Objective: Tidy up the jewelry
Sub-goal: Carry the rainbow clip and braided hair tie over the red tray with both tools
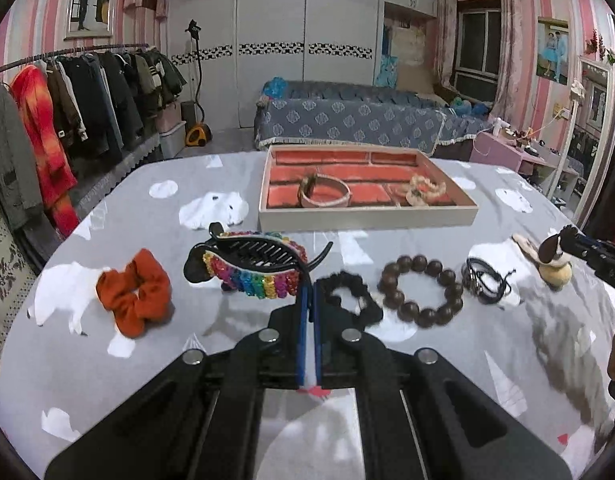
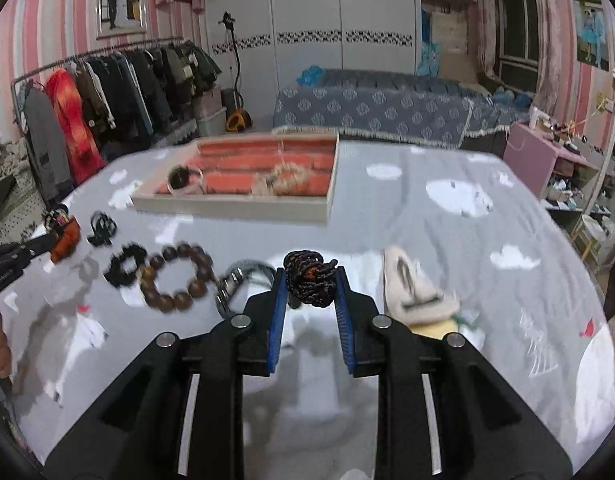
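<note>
- Your left gripper: blue pads pressed together on the tail of the black hair claw clip, which wraps a rainbow sequin band and is held near the table's left.
- Your right gripper: jaws narrow, clamped on a dark braided knot bracelet, above the table's near centre.
- On the grey tablecloth, left to right: orange scrunchie, black scrunchie, wooden bead bracelet, black cord bracelet.
- Far centre: wooden tray with orange lining, holding a pink bangle and a cream bracelet.
</note>
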Motion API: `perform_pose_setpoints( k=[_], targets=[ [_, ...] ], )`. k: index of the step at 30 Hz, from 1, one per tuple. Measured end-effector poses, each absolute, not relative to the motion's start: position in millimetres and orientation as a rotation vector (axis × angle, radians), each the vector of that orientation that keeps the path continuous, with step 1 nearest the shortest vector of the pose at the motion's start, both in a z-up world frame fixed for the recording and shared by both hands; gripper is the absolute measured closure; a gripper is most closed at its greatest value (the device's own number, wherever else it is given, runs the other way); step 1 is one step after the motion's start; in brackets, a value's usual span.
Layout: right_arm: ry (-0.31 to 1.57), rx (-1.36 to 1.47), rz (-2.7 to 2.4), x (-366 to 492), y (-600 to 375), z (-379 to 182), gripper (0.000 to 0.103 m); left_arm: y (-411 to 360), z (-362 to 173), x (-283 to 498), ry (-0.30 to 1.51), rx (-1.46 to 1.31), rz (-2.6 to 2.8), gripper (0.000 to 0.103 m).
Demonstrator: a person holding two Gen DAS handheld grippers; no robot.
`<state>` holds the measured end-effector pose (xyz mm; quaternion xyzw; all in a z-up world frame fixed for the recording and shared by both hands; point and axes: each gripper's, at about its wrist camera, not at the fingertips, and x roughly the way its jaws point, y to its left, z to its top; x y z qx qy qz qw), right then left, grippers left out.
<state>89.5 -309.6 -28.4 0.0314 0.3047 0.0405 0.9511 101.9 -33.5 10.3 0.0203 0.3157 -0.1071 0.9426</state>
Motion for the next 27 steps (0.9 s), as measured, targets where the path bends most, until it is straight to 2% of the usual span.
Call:
perform_pose_setpoints(
  k=[12,27],
  targets=[
    [0.525,0.067,0.076,120.1,-306.7,28.5,0.079,-48.0,53.3,146.6,0.573,0.048,-0.228,0.1],
    [0.523,0.095,0.087,245.8,-296.9,51.0,0.079,-81.1,72.0,271.3,0.563,0.05,-0.261,0.1]
  ],
)
